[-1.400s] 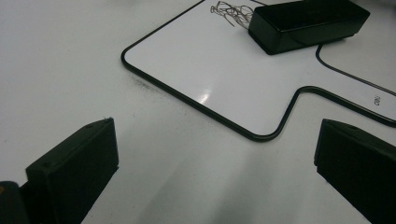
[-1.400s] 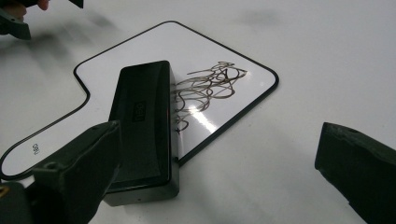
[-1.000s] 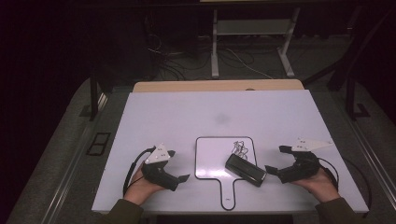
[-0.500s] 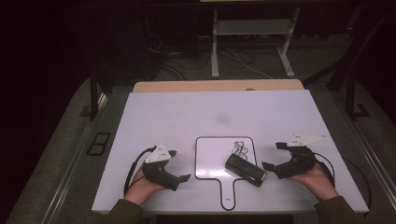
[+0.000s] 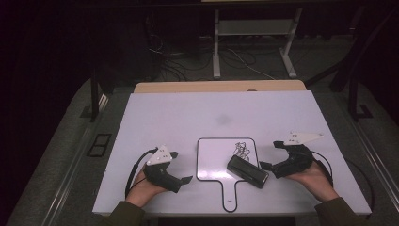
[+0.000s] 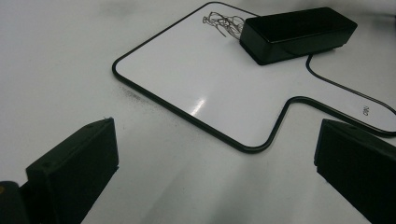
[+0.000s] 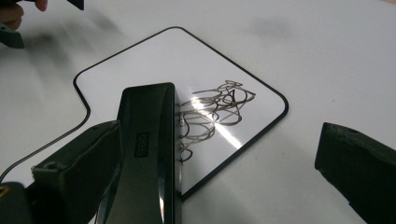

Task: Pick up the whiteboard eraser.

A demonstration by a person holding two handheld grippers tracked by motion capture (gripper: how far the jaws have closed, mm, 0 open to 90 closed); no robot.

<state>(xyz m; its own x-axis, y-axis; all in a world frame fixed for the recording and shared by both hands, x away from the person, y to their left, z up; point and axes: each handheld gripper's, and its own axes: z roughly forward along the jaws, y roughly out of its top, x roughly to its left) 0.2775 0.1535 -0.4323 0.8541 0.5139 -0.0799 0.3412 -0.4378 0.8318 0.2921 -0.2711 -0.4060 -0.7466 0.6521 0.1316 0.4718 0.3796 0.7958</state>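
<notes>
Room, high view: dark floor with cables behind my white table; a small paddle-shaped whiteboard lies near the front edge, handle toward me.
Eraser, high view: black whiteboard eraser lies aslant on the board's right part, just below a black scribble.
Left gripper, high view: left gripper rests low on the table, left of the board and apart from it.
Right gripper, high view: right gripper sits just right of the eraser, one jaw tip close to its end (I cannot tell whether it touches).
Left gripper view: my jaws stand wide apart with bare table between them; the whiteboard lies ahead, the eraser on its far part beside the scribble.
Right gripper view: jaws spread wide, nothing clamped; the eraser lies against the left jaw, its far end over the scribble.
</notes>
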